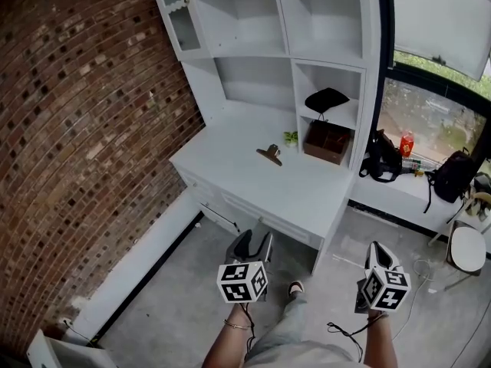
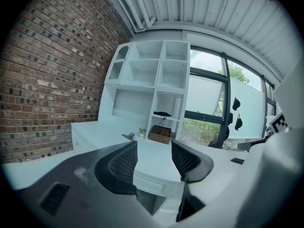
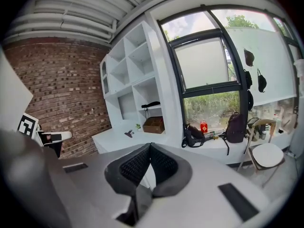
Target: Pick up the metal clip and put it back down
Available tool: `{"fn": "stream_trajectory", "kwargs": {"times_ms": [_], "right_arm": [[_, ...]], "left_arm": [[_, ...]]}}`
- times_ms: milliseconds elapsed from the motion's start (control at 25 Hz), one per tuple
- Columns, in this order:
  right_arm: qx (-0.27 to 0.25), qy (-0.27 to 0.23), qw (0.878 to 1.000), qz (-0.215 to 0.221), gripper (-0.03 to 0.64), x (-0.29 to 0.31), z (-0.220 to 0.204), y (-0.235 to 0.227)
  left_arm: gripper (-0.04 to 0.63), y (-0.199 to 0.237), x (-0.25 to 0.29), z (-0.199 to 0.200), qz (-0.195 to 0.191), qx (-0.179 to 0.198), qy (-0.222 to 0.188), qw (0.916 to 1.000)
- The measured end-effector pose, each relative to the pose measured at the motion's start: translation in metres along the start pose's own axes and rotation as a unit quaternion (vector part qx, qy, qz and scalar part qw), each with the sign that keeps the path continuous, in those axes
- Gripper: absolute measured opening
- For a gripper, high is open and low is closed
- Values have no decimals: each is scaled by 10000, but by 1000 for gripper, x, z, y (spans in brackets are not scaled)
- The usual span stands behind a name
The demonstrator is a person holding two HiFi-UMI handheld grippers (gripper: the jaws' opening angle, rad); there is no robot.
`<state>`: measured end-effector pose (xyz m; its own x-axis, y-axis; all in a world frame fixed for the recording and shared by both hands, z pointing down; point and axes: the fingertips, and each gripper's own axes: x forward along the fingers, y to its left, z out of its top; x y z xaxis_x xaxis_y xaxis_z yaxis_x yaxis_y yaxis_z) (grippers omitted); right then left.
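Both hang well short of the white desk (image 1: pixel 230 176): the left gripper (image 1: pixel 253 245), jaws apart and empty, likely readied for the grasp; the right gripper (image 1: pixel 381 253), jaws pressed together on nothing, idle. The metal clip (image 1: pixel 269 154) lies, seemingly flat, near the desk's middle.

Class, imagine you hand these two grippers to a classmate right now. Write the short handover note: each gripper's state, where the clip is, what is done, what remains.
Left gripper: jaws apart, nothing between them, held low, short of the desk.
Right gripper: jaws together, empty, also held low.
Metal clip: lies on the white desk, near the small green plant by the shelf unit; neither gripper is near it.
Done: nothing yet, it seems.
Left: approach the desk, grasp the clip, lift it, set it back down.
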<state>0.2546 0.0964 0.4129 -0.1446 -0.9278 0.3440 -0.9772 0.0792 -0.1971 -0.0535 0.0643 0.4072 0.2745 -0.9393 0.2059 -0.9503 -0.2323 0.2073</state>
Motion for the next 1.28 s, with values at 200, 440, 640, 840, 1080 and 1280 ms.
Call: {"fn": "stream_trajectory", "kwargs": {"times_ms": [200, 440, 640, 840, 1080, 1280], "right_arm": [[-20, -65, 10000, 36, 2, 53, 22, -4], [-299, -13, 9995, 89, 2, 126, 58, -6], [-300, -25, 9995, 28, 2, 179, 82, -13], [-278, 10, 9996, -76, 2, 224, 98, -21], [-305, 46, 9995, -111, 2, 269, 117, -20], [-397, 182, 9990, -68, 2, 298, 124, -11]], "left_arm": [[222, 16, 59, 10, -1, -72, -14, 10000], [222, 29, 142, 44, -88, -45, -45, 9999], [222, 43, 204, 65, -137, -40, -52, 9999], [222, 55, 258, 74, -187, -41, 32, 9998], [222, 69, 305, 82, -256, 24, 129, 9996], [222, 90, 330, 81, -163, -24, 230, 9996]]}}
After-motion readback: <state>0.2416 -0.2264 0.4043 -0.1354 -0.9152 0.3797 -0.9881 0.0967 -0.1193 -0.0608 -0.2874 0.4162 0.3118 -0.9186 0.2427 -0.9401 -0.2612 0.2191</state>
